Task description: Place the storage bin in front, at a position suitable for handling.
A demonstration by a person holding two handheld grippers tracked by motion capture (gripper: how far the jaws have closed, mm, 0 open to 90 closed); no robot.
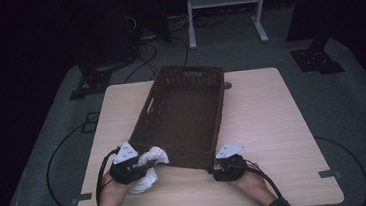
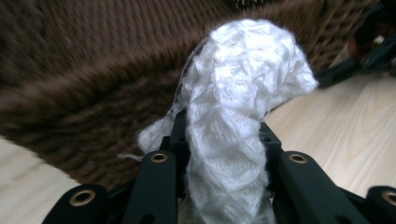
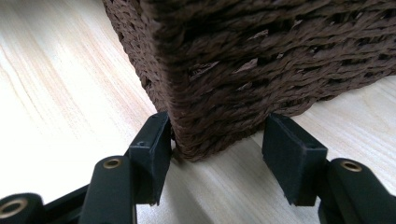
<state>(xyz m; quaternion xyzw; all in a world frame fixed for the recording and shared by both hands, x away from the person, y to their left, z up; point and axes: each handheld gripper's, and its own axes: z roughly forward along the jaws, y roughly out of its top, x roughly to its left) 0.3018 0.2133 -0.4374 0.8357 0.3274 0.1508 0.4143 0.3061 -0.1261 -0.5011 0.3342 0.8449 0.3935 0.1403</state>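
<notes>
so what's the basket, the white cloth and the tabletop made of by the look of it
Basket: dark brown woven fibre, likely twisted paper cord or wicker, matt; twisted strands show in the right gripper view.
White cloth: soft open-knit or waffle-weave textile, probably cotton, with a diamond pattern and loose threads, clamped in the left claw.
Tabletop: pale wood-grain surface, possibly laminate, smooth with a slight sheen.

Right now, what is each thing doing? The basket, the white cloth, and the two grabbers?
Basket: upright on the table, nothing inside it that I can see.
White cloth: bunched up, pinched in the left gripper, outside the basket at its near wall.
Right gripper: open, jaws either side of the basket's near corner.
</notes>
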